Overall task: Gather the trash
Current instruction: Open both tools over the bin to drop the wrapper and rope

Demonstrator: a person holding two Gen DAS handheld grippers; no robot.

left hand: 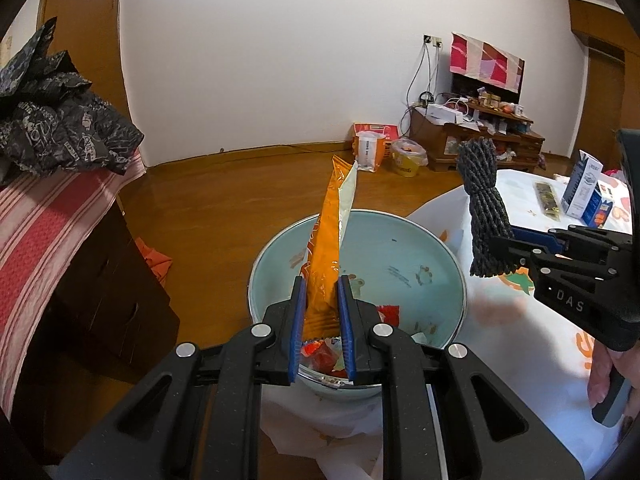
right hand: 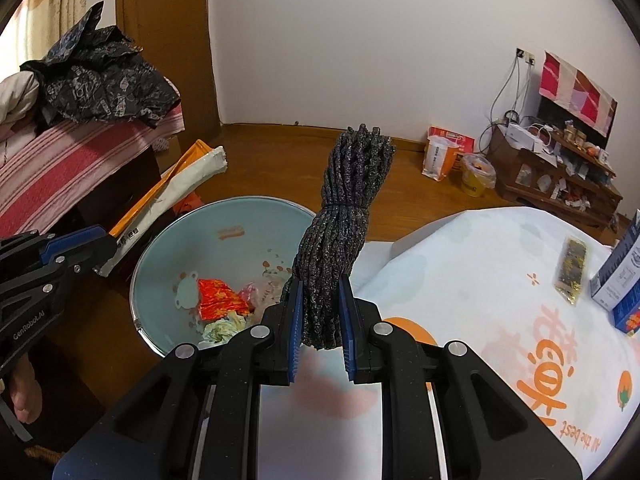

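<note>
The left gripper (left hand: pixel 322 312) is nearly closed, and its blue pads press on both sides of a long orange snack wrapper (left hand: pixel 326 240). The wrapper stands up from the pads and leans a little to the right, with its white inner side showing at the top. It hangs right above a pale blue bin (left hand: pixel 420 248), which stands on the wooden floor (left hand: pixel 224 200) just beside the near left edge of the table (left hand: pixel 520 340). In the bottom of the bin lie some pieces of trash: a red crumpled wrapper (right hand: pixel 218 300) and a light crumpled paper (right hand: pixel 222 328).

The right gripper (right hand: pixel 320 312) is also nearly closed, and it holds the lower end of a grey bundle of rope (right hand: pixel 344 208), tied around the middle with a thin black band. The bundle stands upright over the right rim of the bin and the table edge.

The table has a white cloth with orange prints. On its far right part lie a flat packet with a dark and gold pattern (right hand: pixel 572 272) and, just to the right of it, a blue and white carton (right hand: pixel 622 276), which stands upright.

At the far left a black printed bag (left hand: pixel 60 120) lies on a pink striped cloth (left hand: pixel 52 232). At the right edge of the left wrist view a hand (left hand: pixel 608 380) holds the handle of the right gripper
</note>
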